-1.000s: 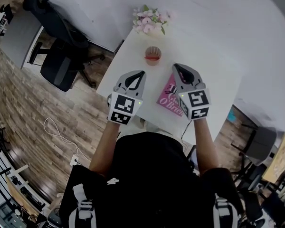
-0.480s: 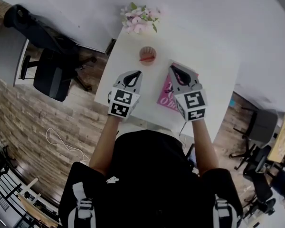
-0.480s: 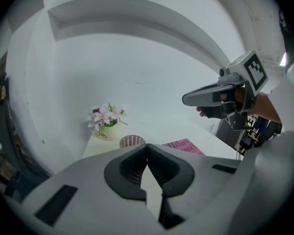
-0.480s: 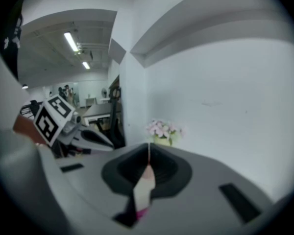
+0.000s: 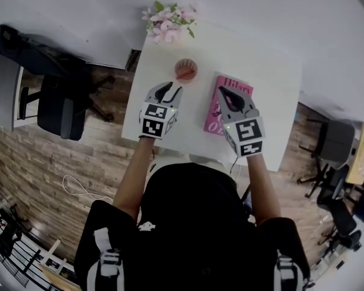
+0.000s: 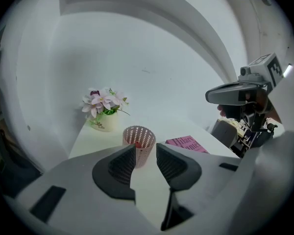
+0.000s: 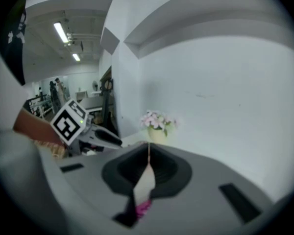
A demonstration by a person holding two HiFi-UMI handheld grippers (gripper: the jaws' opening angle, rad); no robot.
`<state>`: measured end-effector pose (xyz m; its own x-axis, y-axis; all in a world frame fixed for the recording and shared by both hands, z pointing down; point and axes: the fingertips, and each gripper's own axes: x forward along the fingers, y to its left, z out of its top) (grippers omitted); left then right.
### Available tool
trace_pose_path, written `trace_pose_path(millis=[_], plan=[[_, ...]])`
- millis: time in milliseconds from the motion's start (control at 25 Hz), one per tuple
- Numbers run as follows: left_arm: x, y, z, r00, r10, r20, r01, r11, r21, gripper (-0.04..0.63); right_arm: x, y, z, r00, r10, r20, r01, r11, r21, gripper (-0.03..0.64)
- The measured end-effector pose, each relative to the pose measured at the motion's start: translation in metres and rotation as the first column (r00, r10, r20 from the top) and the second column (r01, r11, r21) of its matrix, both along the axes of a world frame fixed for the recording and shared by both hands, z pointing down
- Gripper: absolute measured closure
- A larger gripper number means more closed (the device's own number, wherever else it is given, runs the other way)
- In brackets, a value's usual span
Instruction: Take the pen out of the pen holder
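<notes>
A pink perforated pen holder (image 5: 185, 70) stands on the white table (image 5: 261, 71), with a red pen (image 5: 183, 74) lying inside it. My left gripper (image 5: 171, 88) hovers just short of the holder; its jaws are opening, with nothing between them. In the left gripper view the holder (image 6: 138, 143) shows through the gap of the left gripper (image 6: 146, 151), a bit of red pen (image 6: 135, 144) inside it. My right gripper (image 5: 221, 92) is shut and empty above a pink book (image 5: 227, 105). Its tips meet in the right gripper view (image 7: 148, 151).
A pot of pink flowers (image 5: 168, 23) stands at the table's far left corner against the white wall. A black office chair (image 5: 60, 96) is on the wooden floor left of the table. More chairs (image 5: 333, 156) stand at the right.
Both grippers have sunk toward the table, the left one further and closer to the pen holder. The left jaws, shut before, now stand apart.
</notes>
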<state>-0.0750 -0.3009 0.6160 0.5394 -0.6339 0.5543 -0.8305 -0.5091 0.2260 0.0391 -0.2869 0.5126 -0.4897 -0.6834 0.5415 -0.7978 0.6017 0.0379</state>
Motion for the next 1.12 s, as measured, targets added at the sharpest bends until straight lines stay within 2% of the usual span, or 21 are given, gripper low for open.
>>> trace_pose_path(millis=[360,680,800,1120], plan=[[0.009,-0.02,0.01,0.999,0.043,-0.002,-0.043,0.999,-0.003,0.446,0.005,0.005,0.012,0.999,0.039,-0.037,-0.04,0.999,-0.032,0.581],[0.013,-0.03,0.024,0.998,0.061,0.027,-0.06,0.998,-0.02,0.448,0.005,0.008,0.02,0.997,0.046,-0.054,-0.049,0.997,-0.052,0.581],[0.012,-0.031,0.026,0.996,0.061,0.06,-0.06,0.998,-0.022,0.485,0.007,0.008,0.022,0.997,0.051,-0.056,-0.054,0.997,-0.057,0.581],[0.014,-0.032,0.03,0.996,0.052,0.073,-0.05,0.998,-0.03,0.541,0.011,0.006,0.025,0.997,0.059,-0.054,-0.062,0.996,-0.062,0.581]])
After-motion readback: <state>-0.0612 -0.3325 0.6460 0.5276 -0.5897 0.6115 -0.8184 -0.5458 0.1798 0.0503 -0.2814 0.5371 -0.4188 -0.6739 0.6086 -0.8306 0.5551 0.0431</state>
